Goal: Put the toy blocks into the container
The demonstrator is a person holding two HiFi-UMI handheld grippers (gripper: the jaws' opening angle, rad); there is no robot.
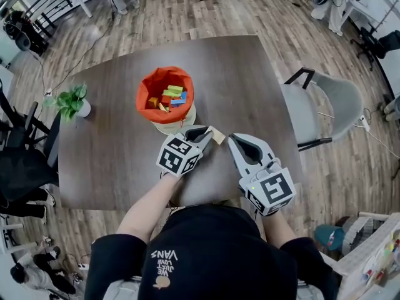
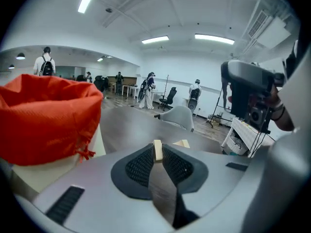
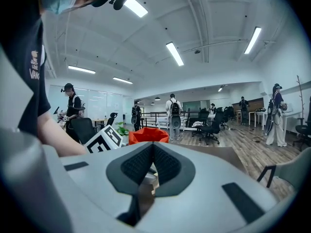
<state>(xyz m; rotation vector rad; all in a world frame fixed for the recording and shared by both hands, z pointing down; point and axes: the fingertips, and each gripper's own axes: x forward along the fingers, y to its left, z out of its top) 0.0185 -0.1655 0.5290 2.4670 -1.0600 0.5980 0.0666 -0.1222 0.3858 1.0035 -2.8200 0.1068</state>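
We find the left gripper [image 1: 209, 132] pinching a pale wooden block [image 1: 218, 136] by its flat faces over the table [image 1: 250, 74], near the orange container [image 1: 147, 87] that already holds other blocks. The right gripper [image 1: 232, 140] is pressed together on nothing. We judge the block light, stiff and smooth, so a pinch across the thin dimension, seated well onto the pads, should hold it. It stands on edge between the pads, and its long axis appears to run out past the tips, toward the right gripper.
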